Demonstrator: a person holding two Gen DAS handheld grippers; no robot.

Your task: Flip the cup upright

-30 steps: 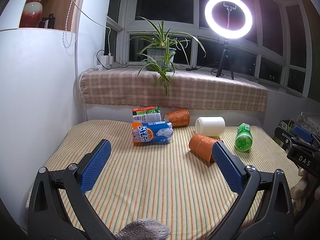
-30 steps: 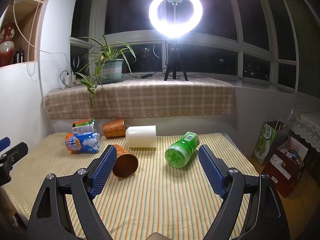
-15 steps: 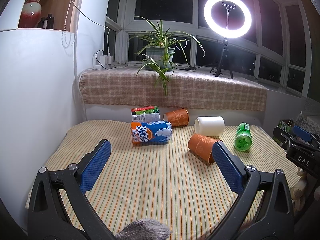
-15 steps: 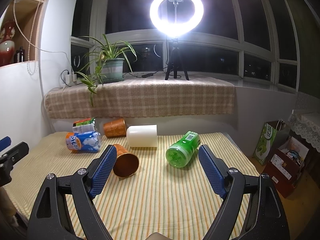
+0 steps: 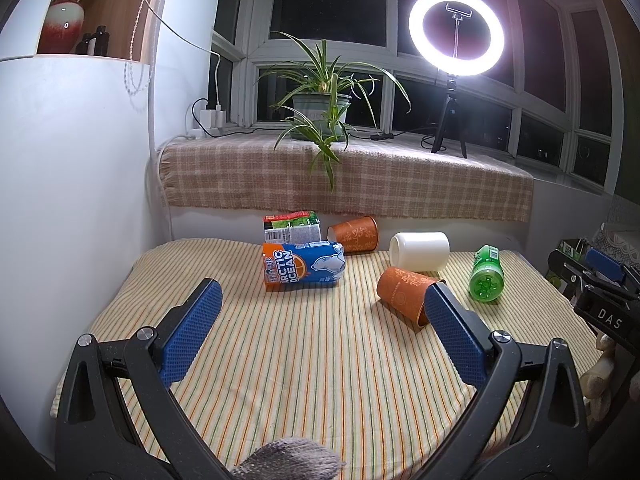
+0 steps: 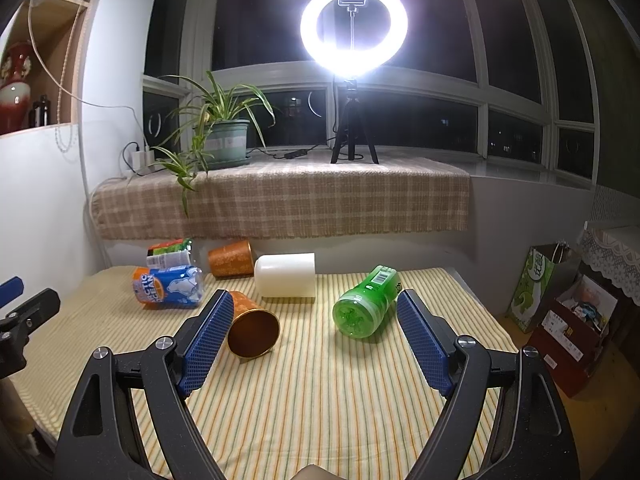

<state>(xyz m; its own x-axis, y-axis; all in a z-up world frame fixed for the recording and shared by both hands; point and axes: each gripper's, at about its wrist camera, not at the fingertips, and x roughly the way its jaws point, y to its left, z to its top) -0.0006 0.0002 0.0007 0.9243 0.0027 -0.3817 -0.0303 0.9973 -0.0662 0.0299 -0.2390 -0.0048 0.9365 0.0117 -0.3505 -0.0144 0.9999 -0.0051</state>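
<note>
Several cups lie on their sides on the striped cloth. A near orange cup (image 5: 404,290) (image 6: 252,330) lies mouth toward the right gripper. A second orange cup (image 5: 354,234) (image 6: 231,258) lies at the back. A white cup (image 5: 420,251) (image 6: 286,280) lies beside it. A green cup (image 5: 486,278) (image 6: 366,306) lies to the right. My left gripper (image 5: 320,330) is open and empty, short of the cups. My right gripper (image 6: 314,338) is open and empty; the near orange cup is by its left finger.
A blue Arctic Ocean can (image 5: 302,266) (image 6: 168,288) and a green-labelled carton (image 5: 292,226) lie at the back left. A checked ledge (image 5: 348,176) with a potted plant (image 5: 320,110) and a ring light (image 6: 354,24) stands behind. Bags (image 6: 568,312) stand on the floor right.
Both views have shifted only slightly. The cups have not moved and both grippers stay open.
</note>
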